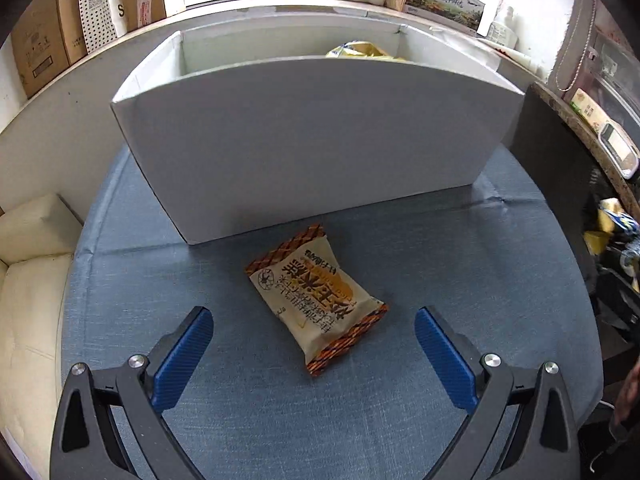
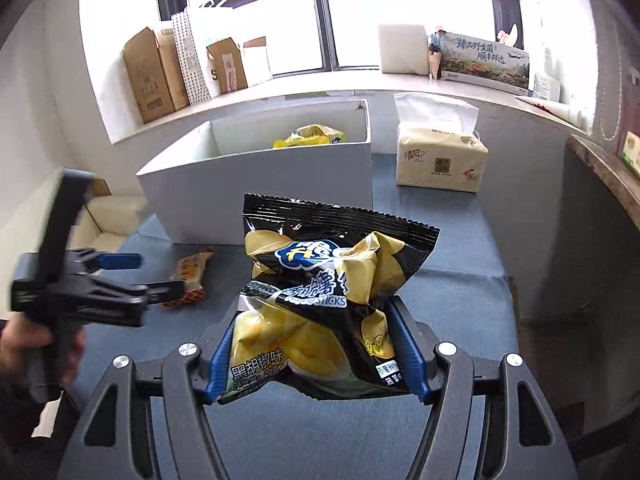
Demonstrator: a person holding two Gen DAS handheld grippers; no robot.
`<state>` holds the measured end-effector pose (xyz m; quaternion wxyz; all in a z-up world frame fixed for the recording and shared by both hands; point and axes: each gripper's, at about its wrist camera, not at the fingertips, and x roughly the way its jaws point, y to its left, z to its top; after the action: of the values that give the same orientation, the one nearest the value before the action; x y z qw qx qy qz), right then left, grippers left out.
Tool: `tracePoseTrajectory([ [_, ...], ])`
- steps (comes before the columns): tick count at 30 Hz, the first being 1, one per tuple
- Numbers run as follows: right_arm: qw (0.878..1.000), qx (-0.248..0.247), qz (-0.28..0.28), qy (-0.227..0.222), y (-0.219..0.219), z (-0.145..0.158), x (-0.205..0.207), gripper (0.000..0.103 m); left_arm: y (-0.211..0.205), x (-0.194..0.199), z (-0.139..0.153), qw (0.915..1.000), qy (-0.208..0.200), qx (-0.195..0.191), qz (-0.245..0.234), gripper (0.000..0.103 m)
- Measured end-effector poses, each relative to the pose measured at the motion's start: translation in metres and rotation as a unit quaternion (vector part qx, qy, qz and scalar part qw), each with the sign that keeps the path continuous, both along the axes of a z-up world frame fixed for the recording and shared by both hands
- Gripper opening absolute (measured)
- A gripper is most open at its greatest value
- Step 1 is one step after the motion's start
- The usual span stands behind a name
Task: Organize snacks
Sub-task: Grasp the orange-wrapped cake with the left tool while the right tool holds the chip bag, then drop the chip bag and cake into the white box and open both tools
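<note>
A cream and brown snack packet point(image 1: 316, 300) lies flat on the blue tablecloth in front of the white box point(image 1: 312, 152). My left gripper point(image 1: 314, 340) is open, its blue pads either side of the packet's near end, apart from it. It also shows in the right wrist view point(image 2: 148, 276) beside the same packet point(image 2: 188, 280). My right gripper point(image 2: 316, 344) is shut on a black and yellow chip bag point(image 2: 320, 304), held above the table short of the white box point(image 2: 264, 188). A yellow snack bag point(image 2: 310, 136) lies inside the box.
A tissue pack point(image 2: 440, 152) stands right of the box. Cardboard boxes point(image 2: 156, 76) and a printed carton point(image 2: 484, 64) line the windowsill behind. A cream cushion point(image 1: 28, 280) lies left of the table. A stone counter edge point(image 2: 608, 176) runs along the right.
</note>
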<state>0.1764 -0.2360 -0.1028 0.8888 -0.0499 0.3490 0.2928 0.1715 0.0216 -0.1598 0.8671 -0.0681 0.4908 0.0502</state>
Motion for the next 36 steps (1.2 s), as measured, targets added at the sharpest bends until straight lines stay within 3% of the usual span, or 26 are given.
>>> tracePoseTrajectory([
  [4,1.0,0.014,-0.01,0.007,-0.004,0.002,-0.008,0.072,0.003,0.016,-0.014,0.998,0.023,-0.025,0.053,0.102],
  [7,1.0,0.009,-0.011,0.005,0.0,-0.001,-0.006,0.072,-0.004,0.028,-0.018,0.9962,0.026,-0.019,0.081,0.1],
  [8,1.0,0.01,-0.011,0.007,0.002,-0.001,-0.008,0.072,-0.006,0.03,-0.019,0.9953,0.026,-0.003,0.093,0.088],
  [10,1.0,0.011,-0.008,0.012,0.004,-0.005,-0.009,0.072,-0.012,0.032,-0.02,0.9937,0.029,0.023,0.106,0.076],
  [13,1.0,0.011,-0.008,0.011,0.005,-0.007,-0.01,0.072,-0.012,0.027,-0.016,0.9935,0.025,0.023,0.108,0.057],
  [15,1.0,0.012,-0.009,0.01,0.005,-0.008,-0.01,0.072,-0.006,0.019,-0.013,0.9932,0.014,0.004,0.115,0.05],
  [18,1.0,0.011,-0.011,0.008,0.005,-0.007,-0.012,0.072,-0.005,0.007,0.0,0.9952,-0.013,0.028,0.093,0.05],
  [21,1.0,0.014,-0.011,0.011,0.006,-0.008,-0.011,0.072,0.0,-0.01,0.016,0.9959,-0.032,0.018,0.083,0.05],
  [27,1.0,0.016,0.003,-0.002,0.016,0.0,-0.017,0.072,0.01,-0.046,0.066,0.9927,-0.085,0.036,0.077,0.05],
  [32,0.999,0.039,0.013,-0.023,0.029,0.031,-0.003,0.072,0.024,-0.053,0.124,0.9845,-0.147,0.054,0.079,0.051],
  [36,0.998,0.032,0.024,-0.056,0.055,0.069,0.032,0.072,0.047,-0.024,0.16,0.9826,-0.166,0.04,0.072,0.051],
])
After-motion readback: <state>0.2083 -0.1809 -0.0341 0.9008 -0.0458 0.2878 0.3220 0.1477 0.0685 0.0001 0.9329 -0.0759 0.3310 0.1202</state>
